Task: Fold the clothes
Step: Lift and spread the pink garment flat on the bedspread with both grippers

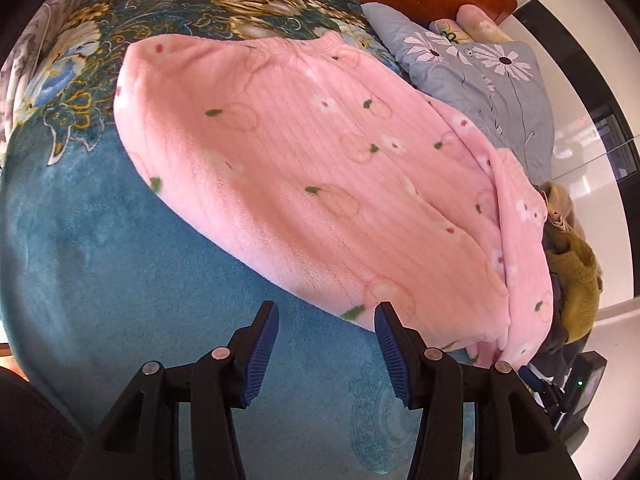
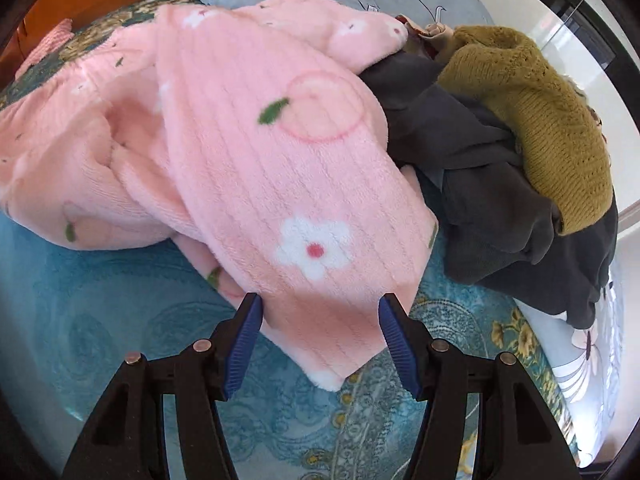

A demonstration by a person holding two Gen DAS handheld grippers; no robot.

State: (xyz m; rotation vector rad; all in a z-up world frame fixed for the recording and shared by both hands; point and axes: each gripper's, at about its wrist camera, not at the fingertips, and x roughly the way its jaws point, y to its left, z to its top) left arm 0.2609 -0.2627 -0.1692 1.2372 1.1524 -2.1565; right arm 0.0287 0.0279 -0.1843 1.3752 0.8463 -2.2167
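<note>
While the pink fleece garment lay spread on the teal bedspread, one folded end reached between my right gripper's parted jaws, unclamped. My left gripper hovered empty, jaws apart, just off the near hem. I judged the fold partly done; next came gripping the hem and that end before the dark clothes pile.
</note>
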